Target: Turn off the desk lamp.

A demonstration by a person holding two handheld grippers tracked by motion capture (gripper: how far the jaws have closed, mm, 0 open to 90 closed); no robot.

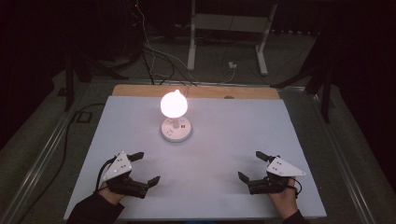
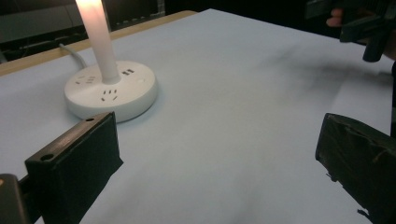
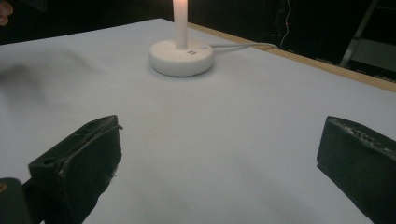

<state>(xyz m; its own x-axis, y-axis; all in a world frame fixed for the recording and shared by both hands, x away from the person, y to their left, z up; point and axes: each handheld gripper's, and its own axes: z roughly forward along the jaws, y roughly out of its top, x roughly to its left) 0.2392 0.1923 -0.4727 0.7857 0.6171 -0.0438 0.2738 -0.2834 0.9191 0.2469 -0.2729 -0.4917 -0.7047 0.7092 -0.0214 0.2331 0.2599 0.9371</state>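
Glowing lamp (image 1: 174, 105) plugged into round socket base (image 1: 176, 130); tools agape.

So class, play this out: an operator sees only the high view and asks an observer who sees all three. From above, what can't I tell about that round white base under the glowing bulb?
Operator: Anything on top of the base?
Observer: The left gripper view shows socket holes and two small slots on the round white base.
Operator: Is it wired?
Observer: The right gripper view shows a pale cable running from it toward the table's wooden edge.
Operator: What holds the bulb up?
Observer: A lit white stem rises from the base's middle.
Operator: Are the grippers carrying anything?
Observer: No. The left gripper and the right gripper are open over bare white table.
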